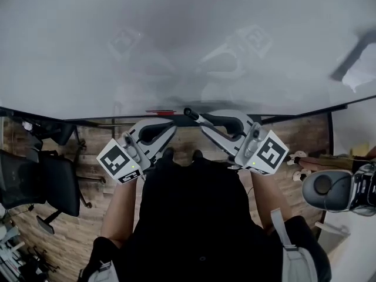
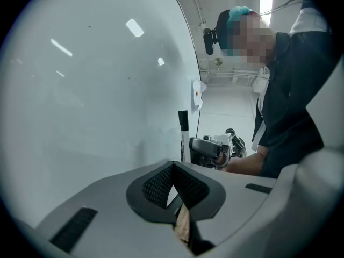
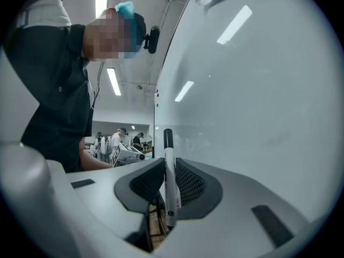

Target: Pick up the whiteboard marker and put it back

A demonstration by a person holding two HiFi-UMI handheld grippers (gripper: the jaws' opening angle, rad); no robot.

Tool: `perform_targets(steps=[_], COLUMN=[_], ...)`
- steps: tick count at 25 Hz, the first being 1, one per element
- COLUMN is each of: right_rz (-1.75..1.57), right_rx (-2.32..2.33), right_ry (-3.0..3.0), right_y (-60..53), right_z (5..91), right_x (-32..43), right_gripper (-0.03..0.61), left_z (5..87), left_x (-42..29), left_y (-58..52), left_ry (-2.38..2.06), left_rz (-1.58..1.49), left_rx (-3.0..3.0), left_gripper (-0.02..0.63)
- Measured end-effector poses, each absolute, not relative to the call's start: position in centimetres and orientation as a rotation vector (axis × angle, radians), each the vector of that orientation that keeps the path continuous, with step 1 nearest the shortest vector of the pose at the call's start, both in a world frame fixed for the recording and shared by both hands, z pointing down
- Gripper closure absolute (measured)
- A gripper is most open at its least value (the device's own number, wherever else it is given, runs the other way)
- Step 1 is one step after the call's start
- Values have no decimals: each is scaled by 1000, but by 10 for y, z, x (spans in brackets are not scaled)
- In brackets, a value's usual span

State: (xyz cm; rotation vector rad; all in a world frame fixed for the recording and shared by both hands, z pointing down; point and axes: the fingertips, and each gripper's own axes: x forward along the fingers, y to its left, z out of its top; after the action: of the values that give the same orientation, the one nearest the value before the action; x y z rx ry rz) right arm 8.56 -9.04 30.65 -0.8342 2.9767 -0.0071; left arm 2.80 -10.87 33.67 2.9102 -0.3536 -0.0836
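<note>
Findings, station at the whiteboard (image 1: pixel 176 40).

1. Right gripper (image 3: pixel 167 168): its jaws are closing on the whiteboard marker (image 3: pixel 171 192) and are parted only by the width of the barrel. The ribbed pads are pressing on the white barrel from both sides. The marker is standing upright in this grip, with its black cap pointing up and clear of the jaw tips.

2. Left gripper (image 2: pixel 173 168): its jaws are meeting at the tips and are gripping nothing. Lower down, a narrow gap between them is showing a strip of wooden floor (image 1: pixel 64 228).

3. Position of the task item: in the head view the marker is sitting at the tip of the right gripper, at the board's lower edge, between the two grippers. The left gripper is sitting just left of it. The left gripper view is showing the same marker upright just beside the board surface. Whether it is touching the board cannot be determined.

4. Surroundings: a thin red item (image 1: pixel 160 111) is lying along the board's lower edge, left of the marker; its kind cannot be determined. A black office chair (image 1: pixel 53 181) is standing at the far left. The right gripper view is showing other people (image 3: pixel 115 138) standing in the background.
</note>
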Motion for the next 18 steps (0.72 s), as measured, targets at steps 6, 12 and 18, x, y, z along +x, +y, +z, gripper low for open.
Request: perform_targets(steps=[6, 12, 18], right_rz=[-24, -15, -17], right_rx=[-867, -940, -962], right_ry=[2896, 2862, 2856], right_y=[-75, -65, -59], right_z=[287, 289, 292], right_x=[110, 114, 108], right_gripper=[505, 505, 505], left_z=[312, 312, 312], left_x=[40, 31, 30], left_y=[-100, -92, -88], left_ry=[-309, -270, -229], left_rz=[-55, -41, -46], left_rx=[2985, 2998, 2998], left_gripper=[603, 603, 603])
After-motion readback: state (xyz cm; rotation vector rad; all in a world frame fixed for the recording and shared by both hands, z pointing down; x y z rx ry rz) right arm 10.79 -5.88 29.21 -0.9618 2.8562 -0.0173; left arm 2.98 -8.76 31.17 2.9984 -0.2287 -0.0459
